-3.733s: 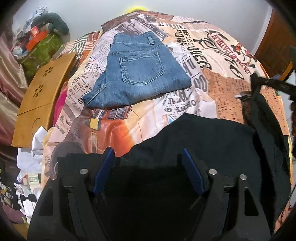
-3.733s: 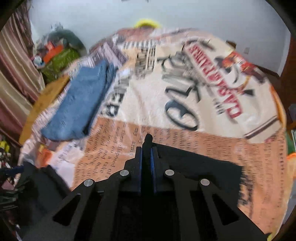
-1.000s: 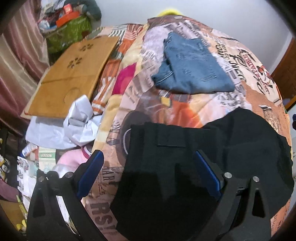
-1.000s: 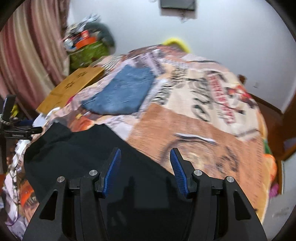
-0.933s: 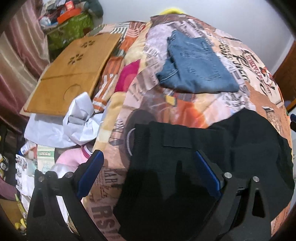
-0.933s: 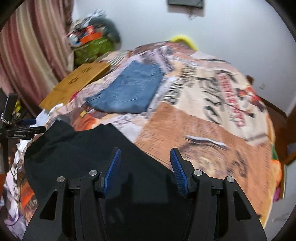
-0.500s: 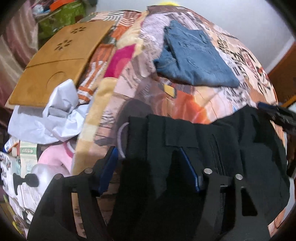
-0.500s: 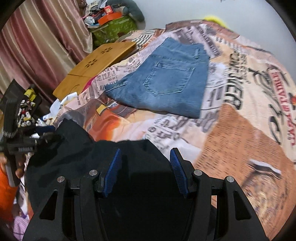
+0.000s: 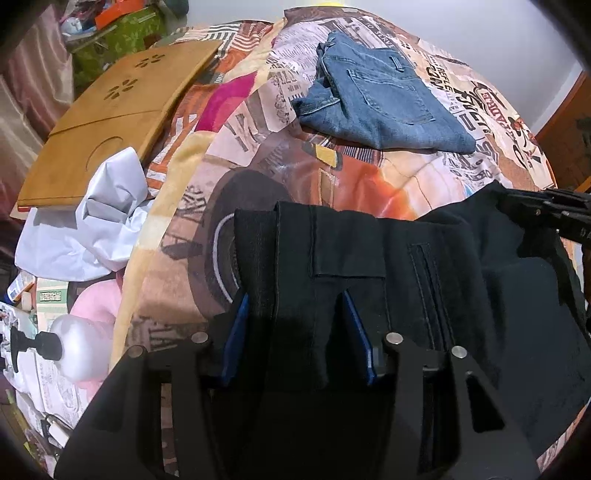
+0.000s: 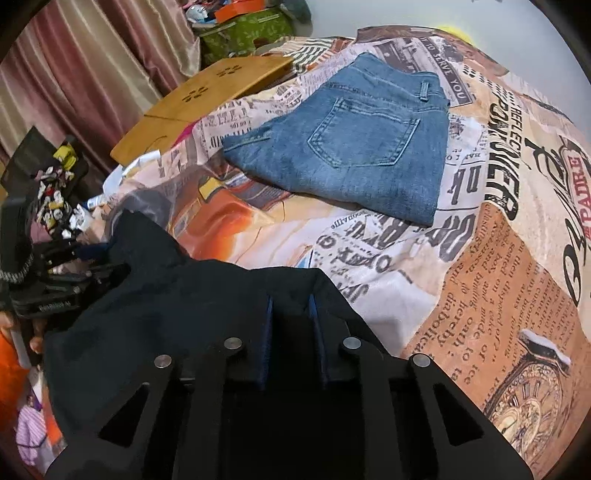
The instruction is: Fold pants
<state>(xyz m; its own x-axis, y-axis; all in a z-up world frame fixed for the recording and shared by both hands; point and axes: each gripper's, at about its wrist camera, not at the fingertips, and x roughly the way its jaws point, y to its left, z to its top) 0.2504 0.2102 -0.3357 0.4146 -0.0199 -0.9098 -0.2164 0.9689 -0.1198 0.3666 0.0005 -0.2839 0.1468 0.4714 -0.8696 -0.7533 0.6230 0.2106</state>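
On the newsprint bedspread (image 10: 424, 280) (folded jeans (image 10: 354, 140) further back), both grippers, left gripper (image 9: 295, 332) and right gripper (image 10: 290, 332), are closing onto the black pants (image 9: 424, 266) between their jaws

A bed (image 10: 480, 258) under a newspaper-print cover stood by a pale wall (image 9: 461, 26), with pinkish curtains (image 10: 74, 74) to one side.
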